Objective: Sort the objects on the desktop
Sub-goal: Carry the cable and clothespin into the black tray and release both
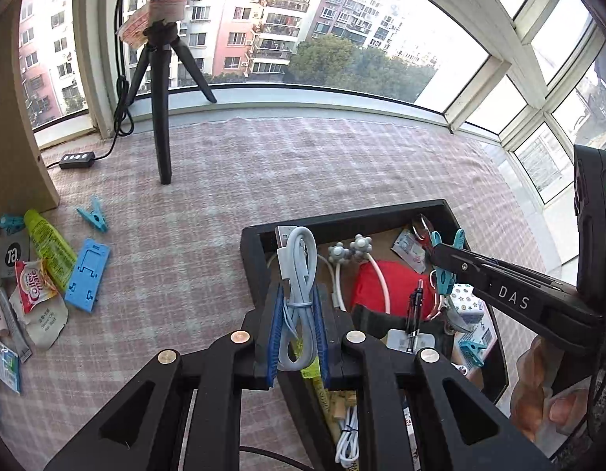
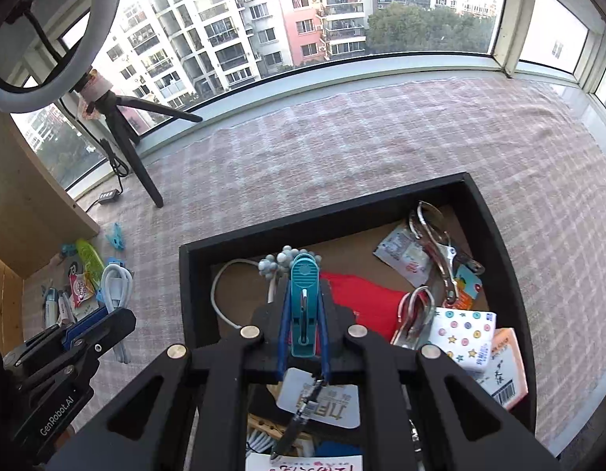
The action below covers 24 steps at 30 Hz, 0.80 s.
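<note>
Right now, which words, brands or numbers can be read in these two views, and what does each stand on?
"DAS": right gripper, along its finger.
"GenRobot.AI": left gripper, on its body.
"Coffee mate": red-and-white sachet.
Print on the star-patterned pack, orange box and white card: too small or blurred to read.

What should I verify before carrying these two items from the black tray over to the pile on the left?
1. Left hand-held gripper shut on the light blue USB cable: ok.
2. Right hand-held gripper shut on the teal clothespin: ok.
3. Cable loop fully clear of the black tray: cannot tell.
4. Checked cloth between tray and pile free of obstacles: ok.
5. Sorted pile by the blue phone stand has room: ok.
</note>
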Available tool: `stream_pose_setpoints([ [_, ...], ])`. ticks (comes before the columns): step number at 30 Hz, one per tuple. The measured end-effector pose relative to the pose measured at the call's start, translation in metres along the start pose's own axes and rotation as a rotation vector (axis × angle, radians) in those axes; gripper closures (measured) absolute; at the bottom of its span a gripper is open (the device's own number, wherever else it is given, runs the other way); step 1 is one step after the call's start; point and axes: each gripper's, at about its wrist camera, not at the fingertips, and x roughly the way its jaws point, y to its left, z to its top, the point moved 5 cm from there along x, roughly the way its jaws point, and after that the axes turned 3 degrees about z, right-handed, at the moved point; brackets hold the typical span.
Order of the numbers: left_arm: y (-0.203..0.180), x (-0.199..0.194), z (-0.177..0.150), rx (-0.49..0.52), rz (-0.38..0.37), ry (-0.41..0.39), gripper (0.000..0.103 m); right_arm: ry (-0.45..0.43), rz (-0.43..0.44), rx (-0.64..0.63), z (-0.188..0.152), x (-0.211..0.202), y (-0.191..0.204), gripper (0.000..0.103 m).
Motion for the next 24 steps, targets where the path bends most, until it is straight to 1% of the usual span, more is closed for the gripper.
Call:
stream_pose_setpoints([
  [2,-0.014,0.0,0.002,0.006,-0.034,-0.012,0.087,-0.019,0.007,0.007,0.001,-0.007,-0.01,0.09],
  [3,-0.019,0.0,0.003,0.013,-0.048,-0.005,0.071,-0.018,0.007,0.016,0.002,-0.01,-0.015,0.089],
  [4,-0.022,0.001,0.003,0.018,-0.047,0.006,0.059,-0.016,0.004,0.035,0.002,-0.012,-0.019,0.082],
  [5,-0.022,-0.001,0.003,0.021,-0.039,-0.009,0.049,-0.024,0.015,0.051,0.003,-0.014,-0.021,0.076],
  [6,-0.021,-0.003,0.004,0.025,-0.015,-0.028,0.053,-0.029,0.02,0.057,0.004,-0.016,-0.022,0.076],
  [7,-0.017,-0.003,0.004,0.027,0.009,-0.032,0.053,-0.032,0.014,0.057,0.004,-0.017,-0.021,0.076],
  [10,-0.005,-0.002,0.001,0.01,-0.002,0.005,0.054,-0.032,0.019,0.03,0.005,-0.016,-0.008,0.076],
  [15,0.023,-0.01,-0.001,-0.017,0.031,-0.01,0.058,-0.012,0.041,-0.023,0.003,-0.008,0.022,0.076],
  [17,0.035,-0.015,-0.001,-0.026,0.051,-0.021,0.058,-0.002,0.052,-0.046,0.002,-0.003,0.036,0.076],
  [20,0.057,-0.023,-0.002,-0.042,0.091,-0.043,0.058,0.016,0.073,-0.067,-0.002,0.002,0.057,0.076],
  [24,0.096,-0.029,-0.007,-0.088,0.133,-0.04,0.058,0.044,0.108,-0.107,-0.006,0.013,0.089,0.075],
])
